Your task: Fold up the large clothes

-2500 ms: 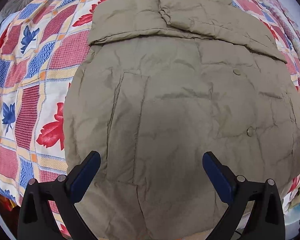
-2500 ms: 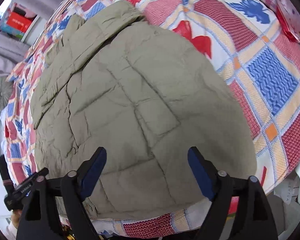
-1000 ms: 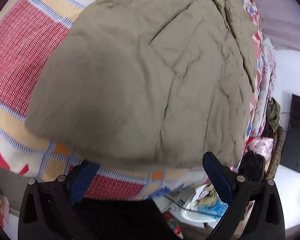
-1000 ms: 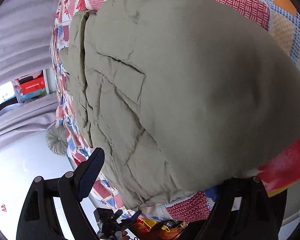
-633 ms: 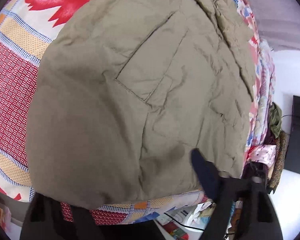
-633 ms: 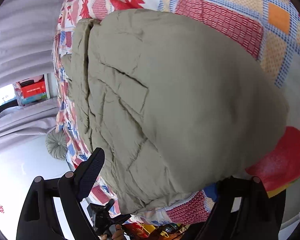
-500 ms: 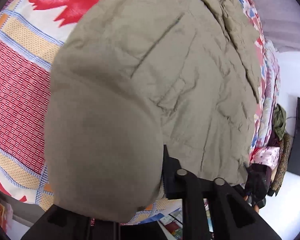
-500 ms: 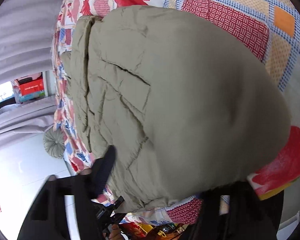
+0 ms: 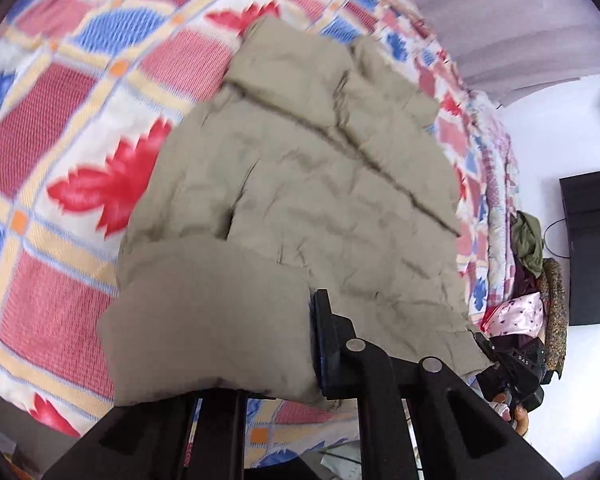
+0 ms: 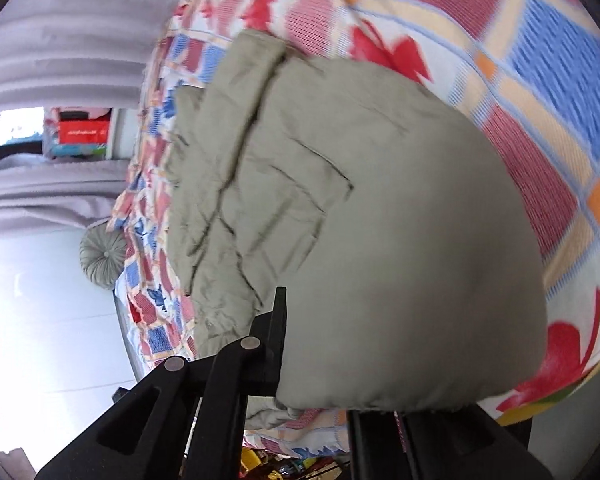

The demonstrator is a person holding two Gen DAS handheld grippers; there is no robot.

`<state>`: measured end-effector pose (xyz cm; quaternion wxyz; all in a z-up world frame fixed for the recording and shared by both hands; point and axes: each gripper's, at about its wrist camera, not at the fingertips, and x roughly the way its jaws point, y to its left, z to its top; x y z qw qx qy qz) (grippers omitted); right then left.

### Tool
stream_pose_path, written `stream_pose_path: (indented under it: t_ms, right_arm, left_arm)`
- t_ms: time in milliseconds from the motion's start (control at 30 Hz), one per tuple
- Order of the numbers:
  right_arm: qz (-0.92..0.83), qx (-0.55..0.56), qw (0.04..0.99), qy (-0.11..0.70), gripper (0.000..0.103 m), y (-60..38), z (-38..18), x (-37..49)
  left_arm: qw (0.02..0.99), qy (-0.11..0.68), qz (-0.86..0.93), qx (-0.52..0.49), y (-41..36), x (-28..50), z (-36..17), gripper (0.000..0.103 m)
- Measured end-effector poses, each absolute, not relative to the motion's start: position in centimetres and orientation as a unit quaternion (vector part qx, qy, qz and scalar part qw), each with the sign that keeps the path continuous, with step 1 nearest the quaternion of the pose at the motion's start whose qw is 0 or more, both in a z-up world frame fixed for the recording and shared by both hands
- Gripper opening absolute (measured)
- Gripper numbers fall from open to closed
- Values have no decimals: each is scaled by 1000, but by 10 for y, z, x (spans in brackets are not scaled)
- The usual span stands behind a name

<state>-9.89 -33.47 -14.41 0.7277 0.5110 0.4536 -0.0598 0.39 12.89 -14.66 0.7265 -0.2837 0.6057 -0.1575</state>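
An olive-green padded jacket (image 9: 320, 184) lies on a bed with a red, blue and white patterned cover (image 9: 60, 120). My left gripper (image 9: 260, 344) is shut on the jacket's bottom hem at its left corner and has it lifted off the cover. Only one finger (image 9: 324, 328) shows; the fabric hides the other. My right gripper (image 10: 332, 344) is shut on the hem at the right corner of the jacket (image 10: 380, 220), with one finger (image 10: 278, 332) showing. The right gripper also appears in the left wrist view (image 9: 512, 368).
The bed cover (image 10: 540, 80) stretches beyond the jacket. A round grey cushion (image 10: 102, 256) lies at the bed's far end. Grey curtains (image 10: 68, 40) hang behind. A pile of clothes (image 9: 540, 264) and a black box (image 9: 592, 240) stand beside the bed.
Both grippers came down to the jacket's bottom hem, closed on its two corners, and have lifted the hem up off the bed cover.
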Motion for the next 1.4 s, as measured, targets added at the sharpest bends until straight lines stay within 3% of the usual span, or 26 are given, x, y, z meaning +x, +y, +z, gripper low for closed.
stream_pose_path:
  t_ms: [367,800,1067,1400]
  right_arm:
    - [-13,412,814,409,7,-328,-44,-31]
    - [0,324,861,392,7,-327,14,84]
    - [-32,300,872,385,7,-333,2,169]
    - [-75,261,865,421,7,-338,-68,233]
  left_arm:
    - [804,507,-187,-247,128,75,-64,14]
    - [857,455,-163,-177,108,180,-33,14]
    - [872,455,-114,-142,88,256,-63,13]
    - [855,498,-53,-135,66,315,-153,14]
